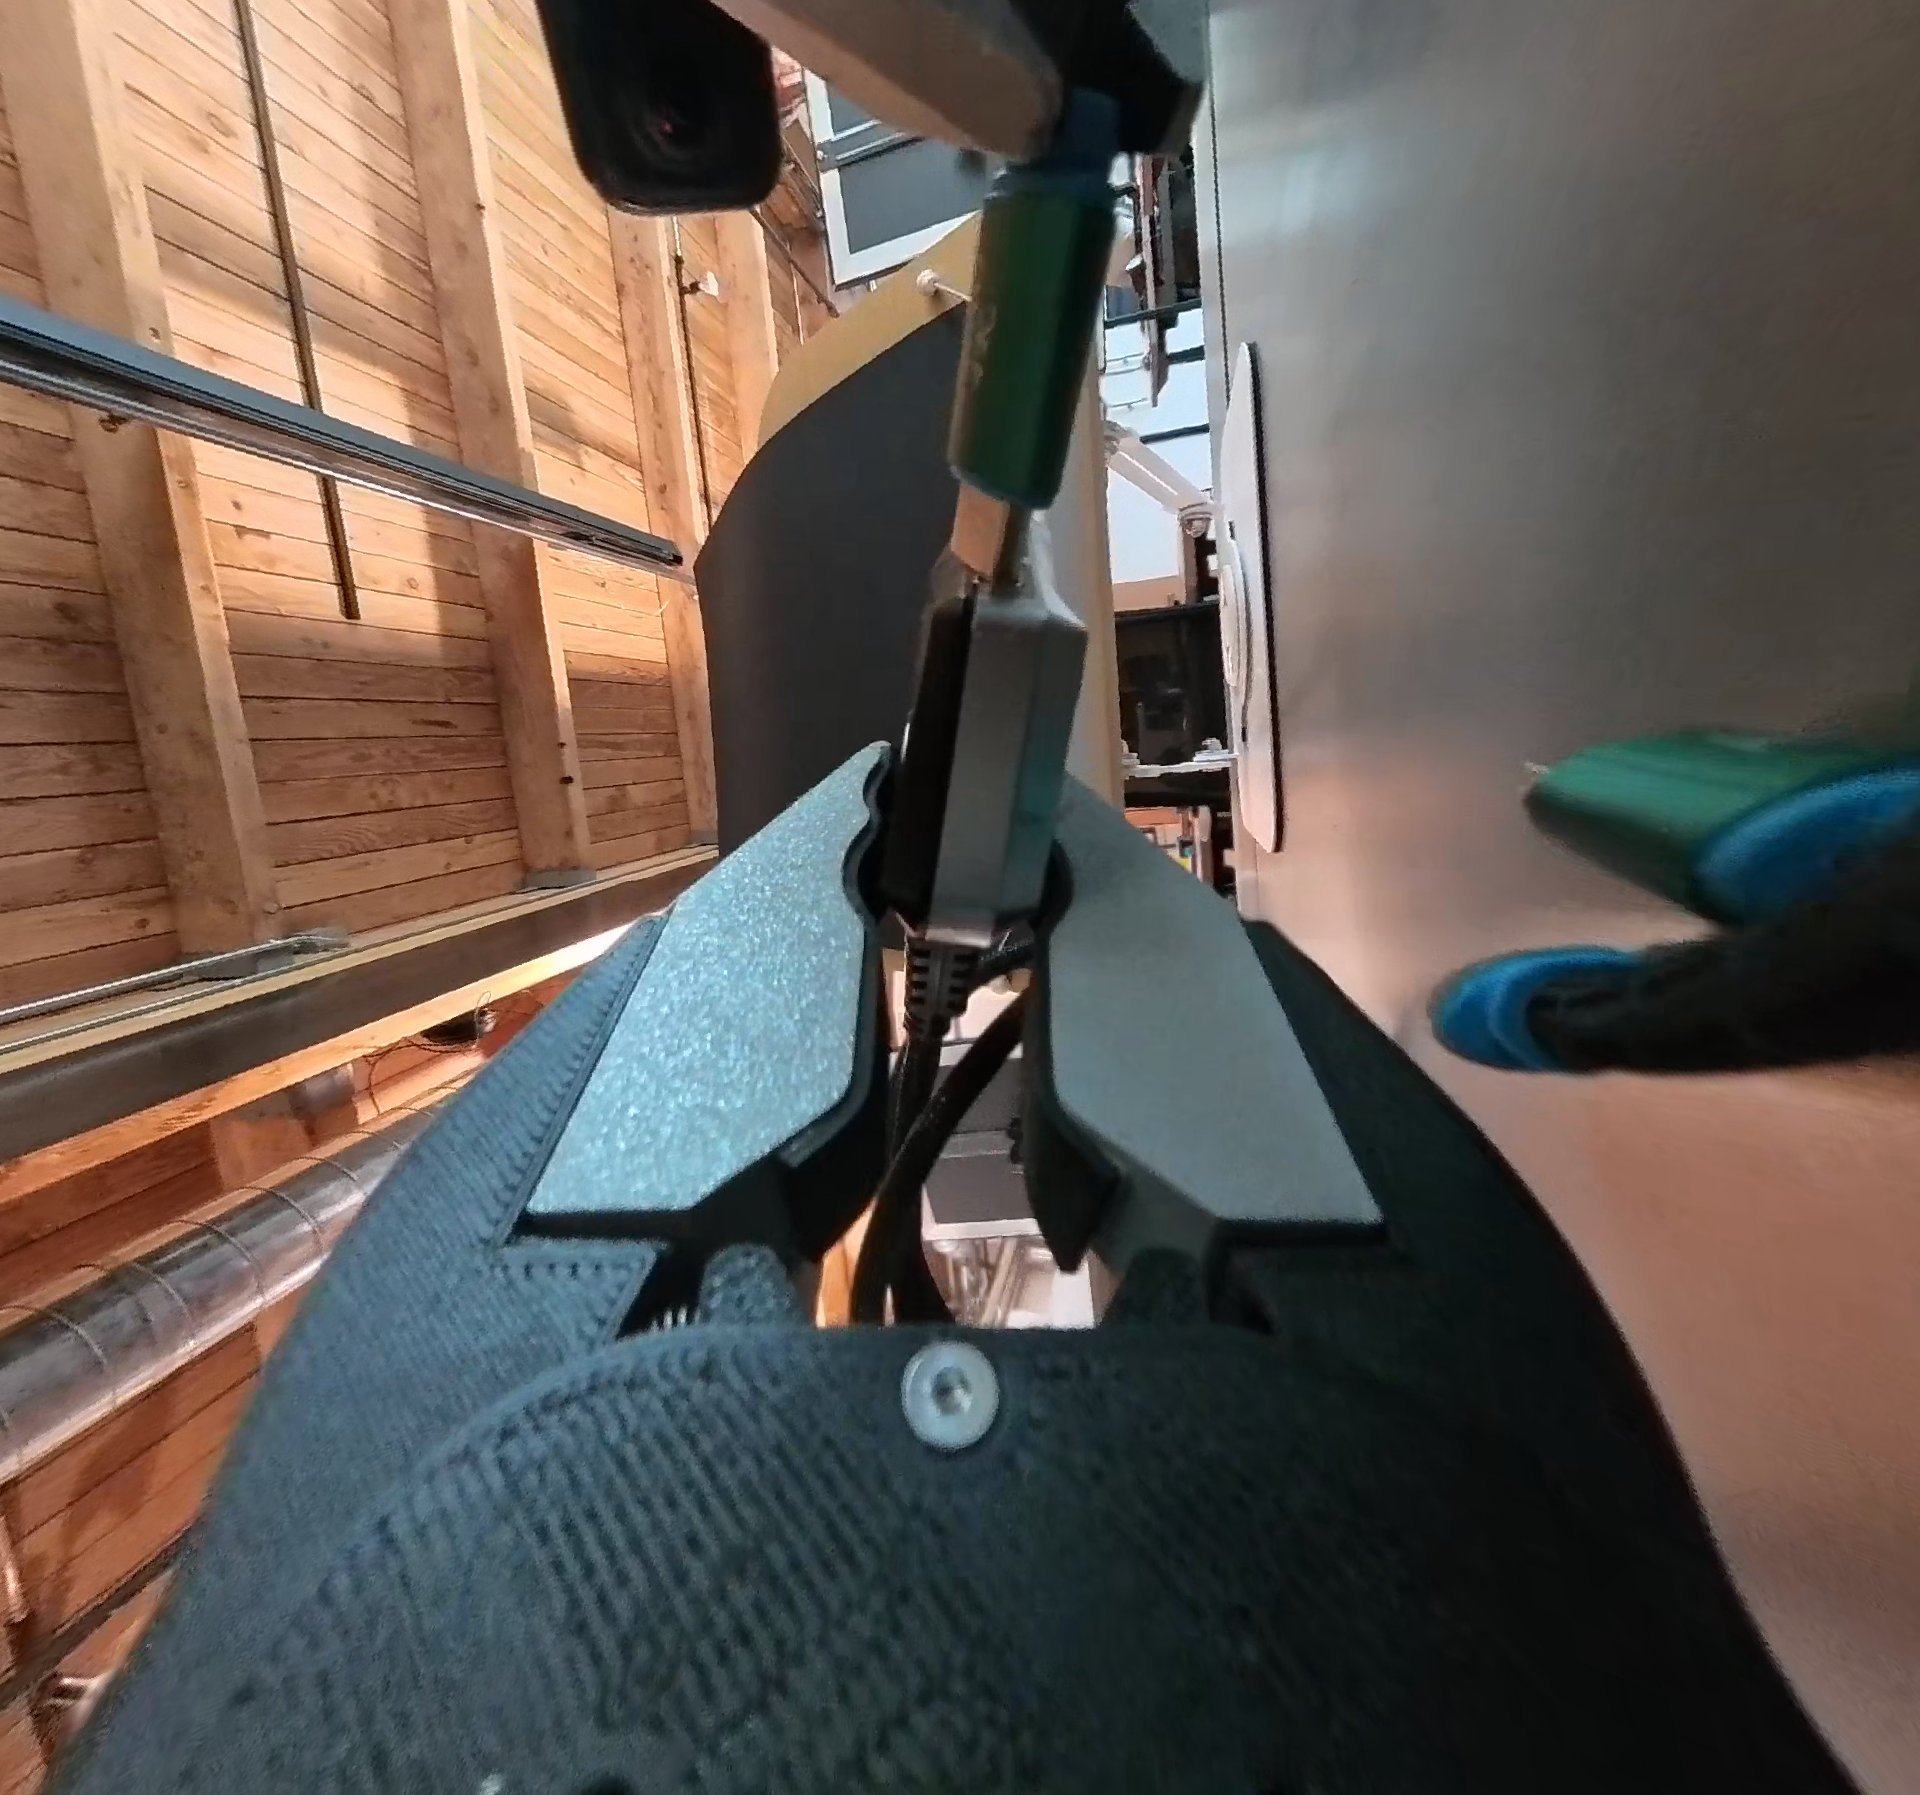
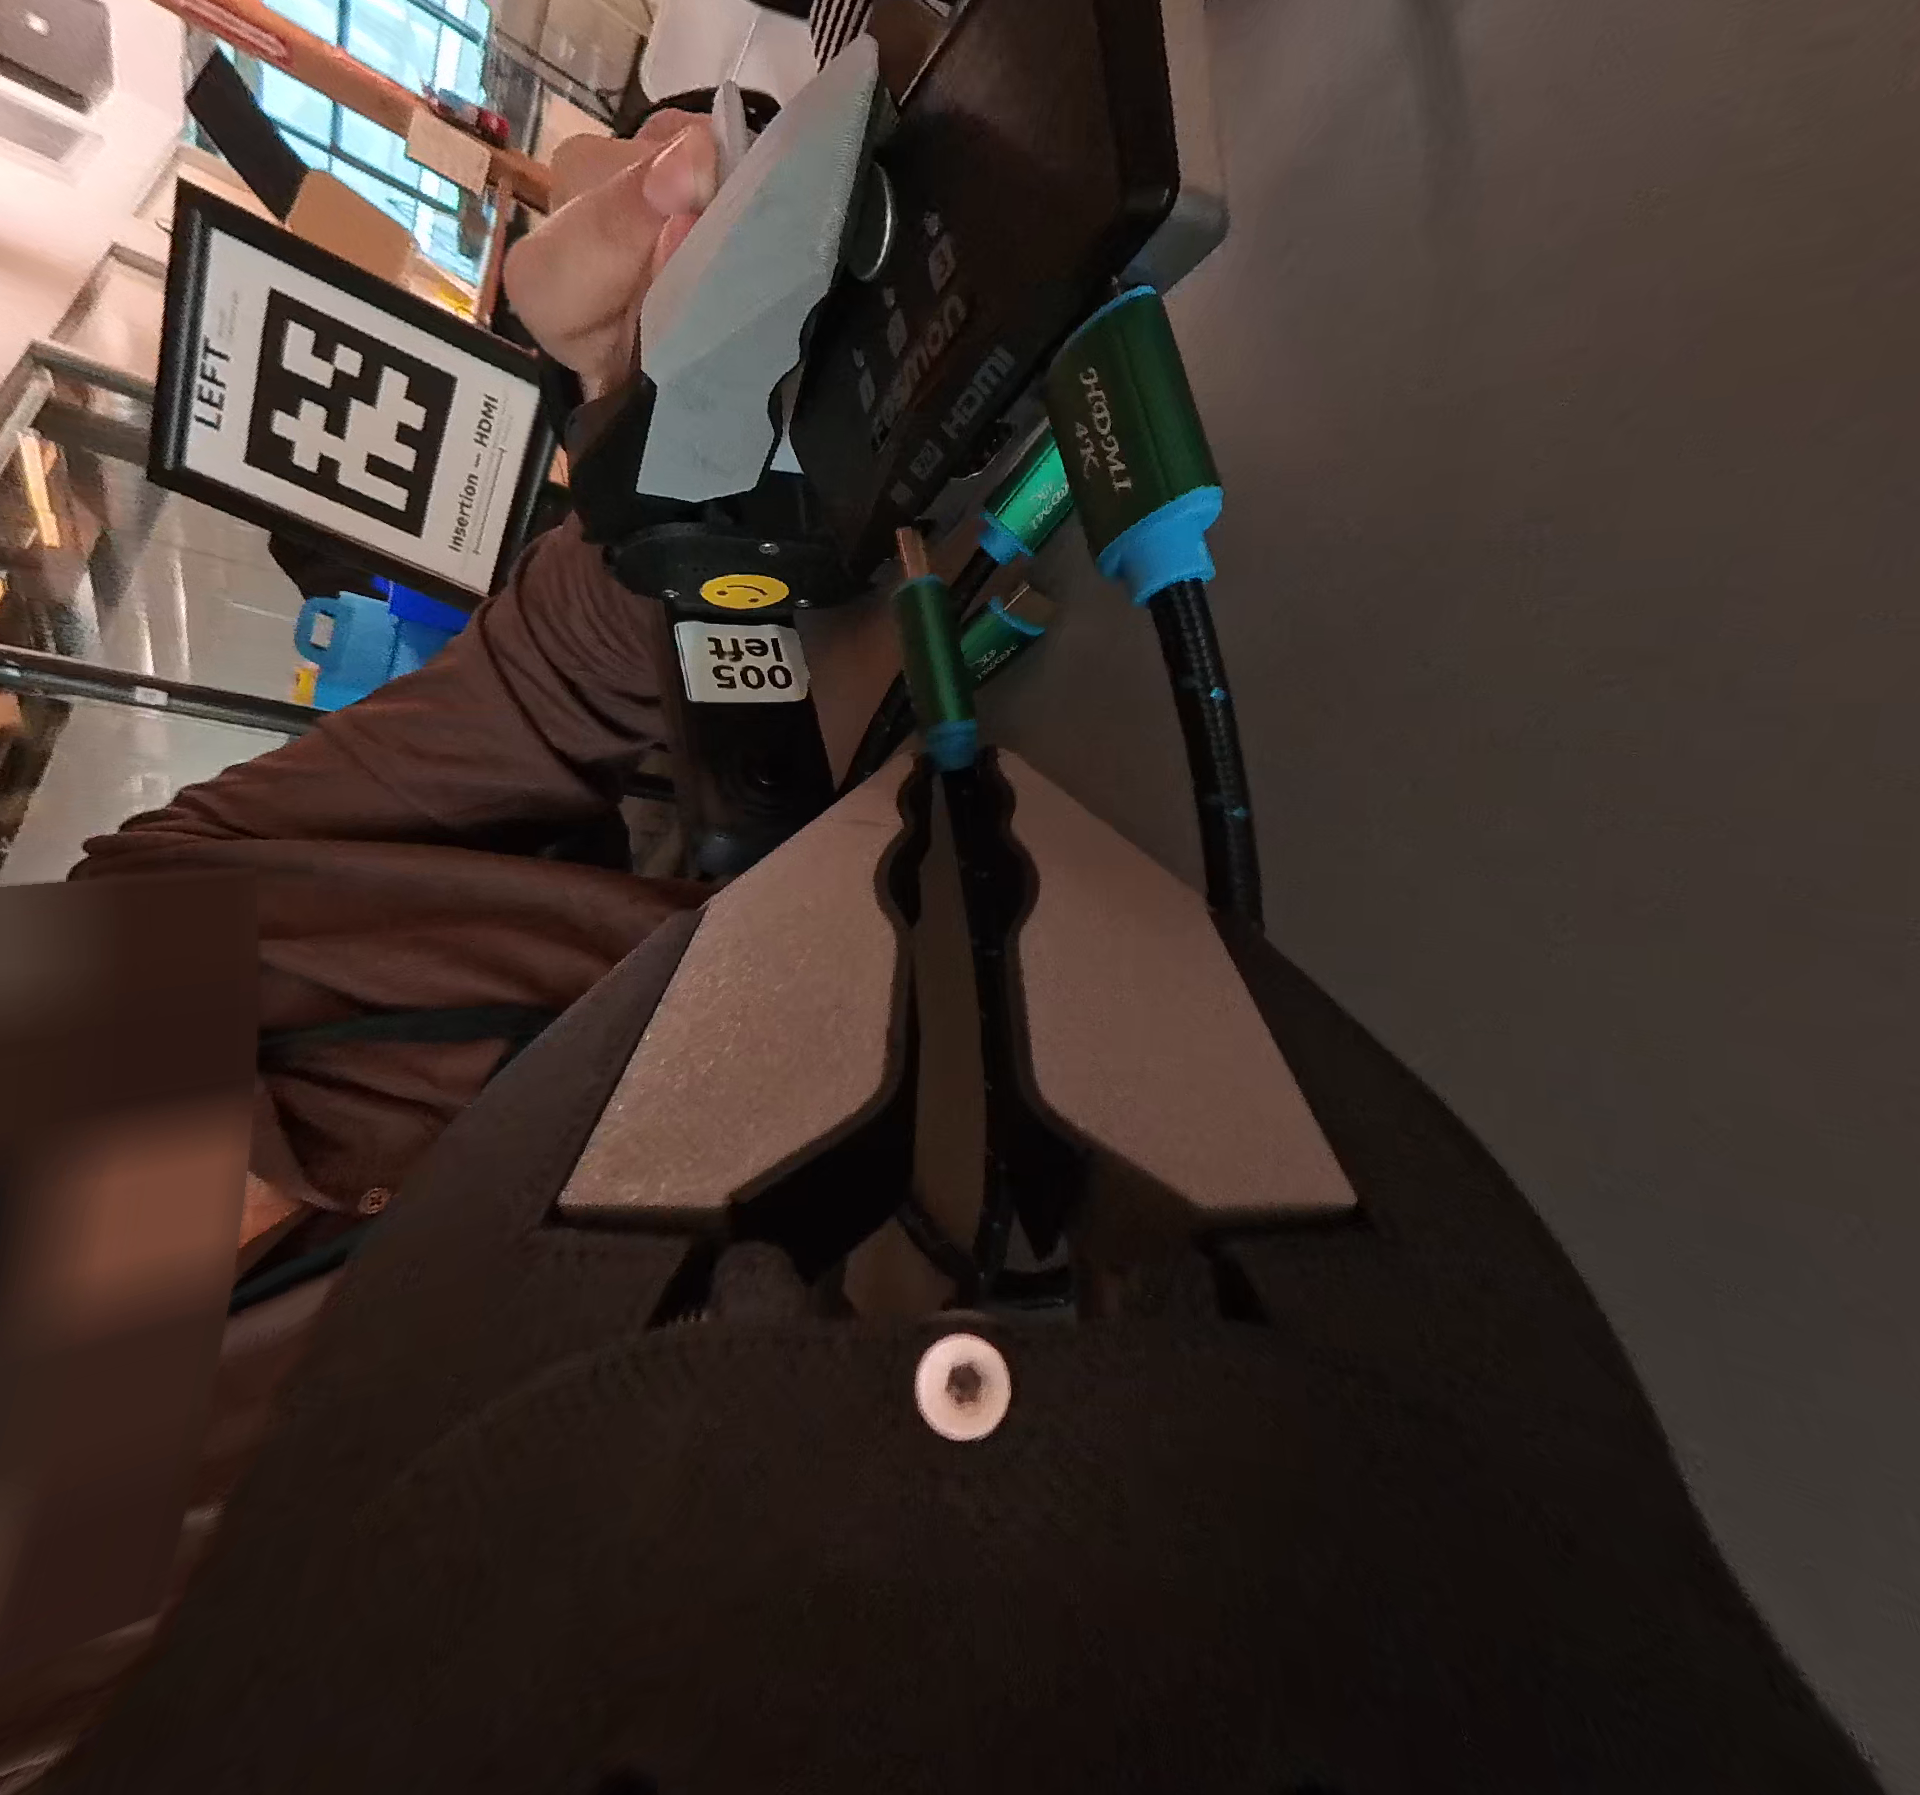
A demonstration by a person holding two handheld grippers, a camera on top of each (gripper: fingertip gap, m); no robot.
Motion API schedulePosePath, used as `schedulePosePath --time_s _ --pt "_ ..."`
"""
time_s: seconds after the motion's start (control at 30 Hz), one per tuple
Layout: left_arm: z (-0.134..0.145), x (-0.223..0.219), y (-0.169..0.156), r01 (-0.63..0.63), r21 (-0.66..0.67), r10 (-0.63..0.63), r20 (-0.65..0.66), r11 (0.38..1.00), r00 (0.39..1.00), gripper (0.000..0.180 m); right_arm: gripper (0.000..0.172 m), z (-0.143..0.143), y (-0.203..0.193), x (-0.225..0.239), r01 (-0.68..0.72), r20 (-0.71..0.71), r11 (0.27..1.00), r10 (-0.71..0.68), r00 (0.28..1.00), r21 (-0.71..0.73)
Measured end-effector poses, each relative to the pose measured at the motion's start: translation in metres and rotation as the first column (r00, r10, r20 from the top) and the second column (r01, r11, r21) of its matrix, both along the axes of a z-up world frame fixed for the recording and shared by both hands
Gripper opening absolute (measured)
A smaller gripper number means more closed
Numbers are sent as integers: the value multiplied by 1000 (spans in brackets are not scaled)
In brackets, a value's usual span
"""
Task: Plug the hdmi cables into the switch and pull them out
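Note:
My left gripper is shut on the black and grey HDMI switch, both pads pressing its flat sides. It also shows in the right wrist view, where its finger lies on the switch. My right gripper is shut on a black braided HDMI cable, just behind the blue collar of its green plug. The plug's metal tip is bare and sits at the switch's end face; the left wrist view shows the plug the same way. Two more green plugs sit at the switch's end.
The grey table fills the right side of both views. A framed marker sign and a blue box stand behind. A person's brown sleeve is at the left. A white disc lies on the table. Left tips to right tips: about 10 cm.

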State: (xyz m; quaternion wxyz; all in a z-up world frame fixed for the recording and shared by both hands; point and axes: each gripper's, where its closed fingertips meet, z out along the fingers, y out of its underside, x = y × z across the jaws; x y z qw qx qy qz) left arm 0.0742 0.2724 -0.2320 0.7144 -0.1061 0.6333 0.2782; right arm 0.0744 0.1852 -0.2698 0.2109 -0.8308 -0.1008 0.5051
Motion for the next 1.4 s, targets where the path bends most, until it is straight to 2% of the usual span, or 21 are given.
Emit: schedulePosePath --time_s 0.17,0.3,0.4,0.5,0.67,0.8,0.9,1.23,1.33,1.4 --pt "-4 -1 4 -23 -14 23 -16 1000 1000 21 6 -2 5 -1 32 53 995 -37 998 95" --pt "-14 0 7 -37 -27 36 -60 999 998 21 7 -7 10 -1 27 227 966 -88 970 256" --pt "-20 1 9 -40 -52 36 -84 998 996 20 6 -13 15 4 -7 415 925 -164 895 379" --pt "-21 1 9 -41 -63 35 -89 997 995 20 7 -16 18 6 -45 531 885 -237 814 464" --pt "-22 3 1 -12 -74 5 -93 997 996 21 8 -19 20 -1 -118 599 838 -275 752 533" --pt "-27 4 -2 -4 -74 -4 -114 997 993 21 9 -24 24 4 -200 706 803 -339 622 561" --pt "-28 3 -1 -8 -86 -2 -118 996 993 21 10 -25 25 4 -234 731 783 -367 575 577" --pt "-29 0 4 -20 -116 6 -118 993 993 20 9 -22 23 9 -218 712 769 -391 583 601" --pt "-27 -1 6 -23 -118 10 -109 993 994 21 9 -23 19 8 -197 698 786 -365 617 586" --pt "-25 -2 8 -26 -113 15 -101 993 995 21 8 -21 16 8 -145 660 804 -353 663 577"
